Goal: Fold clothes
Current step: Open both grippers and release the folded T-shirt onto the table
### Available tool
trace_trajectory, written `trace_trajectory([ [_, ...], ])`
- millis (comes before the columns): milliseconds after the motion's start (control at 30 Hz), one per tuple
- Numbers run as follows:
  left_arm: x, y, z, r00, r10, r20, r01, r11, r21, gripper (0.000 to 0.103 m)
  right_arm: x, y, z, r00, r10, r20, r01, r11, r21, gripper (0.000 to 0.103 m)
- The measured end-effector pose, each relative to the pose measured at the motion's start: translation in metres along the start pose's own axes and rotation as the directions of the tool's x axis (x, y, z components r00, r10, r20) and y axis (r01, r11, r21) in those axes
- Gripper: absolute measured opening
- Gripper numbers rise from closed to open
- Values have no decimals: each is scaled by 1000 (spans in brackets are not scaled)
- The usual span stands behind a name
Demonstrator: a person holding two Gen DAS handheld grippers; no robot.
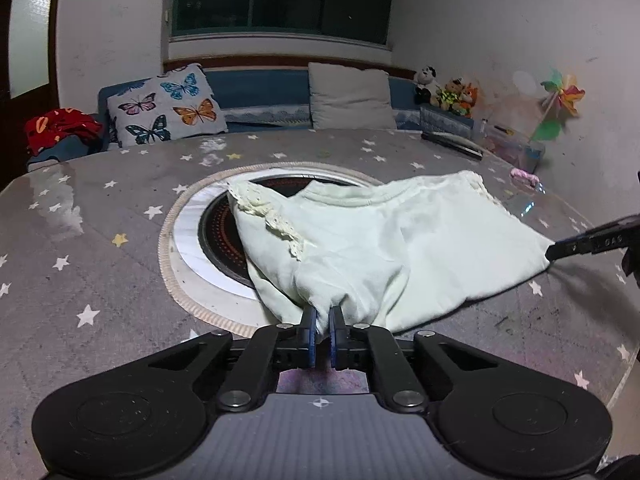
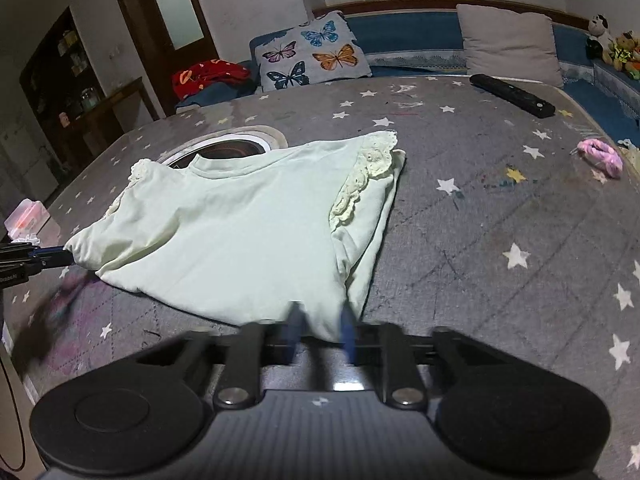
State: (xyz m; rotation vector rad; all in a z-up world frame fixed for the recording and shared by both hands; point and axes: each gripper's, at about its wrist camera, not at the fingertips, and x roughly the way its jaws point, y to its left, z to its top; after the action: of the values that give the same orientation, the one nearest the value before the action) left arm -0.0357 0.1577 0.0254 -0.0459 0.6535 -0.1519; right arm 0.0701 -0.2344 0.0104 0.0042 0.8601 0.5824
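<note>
A pale green shirt [image 1: 400,240] with lace-trimmed sleeves lies spread on the grey star-patterned tablecloth [image 1: 100,248], its collar end over a round inset burner. My left gripper [image 1: 323,322] is shut on a bunched bottom corner of the shirt. In the right wrist view that gripper [image 2: 66,258] shows at the far left edge, pinching the same corner. My right gripper [image 2: 322,324] has the other bottom corner of the shirt [image 2: 248,232] between its blurred fingers. It enters the left wrist view from the right [image 1: 554,251], with the cloth drawn to a point at its tip.
The round burner ring [image 1: 188,236] sits in the table's middle, partly under the shirt. A black remote [image 2: 512,96] and a pink cloth item [image 2: 600,156] lie toward the far right. A clear plastic box [image 2: 28,216] stands at the left edge. Cushions line the bench behind.
</note>
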Motion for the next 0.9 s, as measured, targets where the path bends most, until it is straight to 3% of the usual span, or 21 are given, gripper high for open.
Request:
trace_trajectory([
  [167,-19,5,1,999,29,22,-29,1000,4,6,-12,-2,-5,1000,-7,16,7,1000,2,4],
  [300,-14,5,-12,998,37,-44,-37,999,2,6,-21,-5,-9,1000,-16,21,16,1000,3,4],
  [433,-11,5,-21,994,60,-88,-59,998,15,8,-14,-9,-18,998,-47,-45,47,999,-5,5],
  [600,-25,6,-1,995,94,-20,-93,995,30,16,-35,-4,2,998,-63,32,64,996,-57,9],
  [667,-27,4,8,994,105,14,-105,994,35,26,-35,1,12,997,-46,57,50,996,-71,9],
  [900,-1,-14,39,998,42,45,-45,997,59,29,13,26,33,999,28,41,-23,994,-109,9],
])
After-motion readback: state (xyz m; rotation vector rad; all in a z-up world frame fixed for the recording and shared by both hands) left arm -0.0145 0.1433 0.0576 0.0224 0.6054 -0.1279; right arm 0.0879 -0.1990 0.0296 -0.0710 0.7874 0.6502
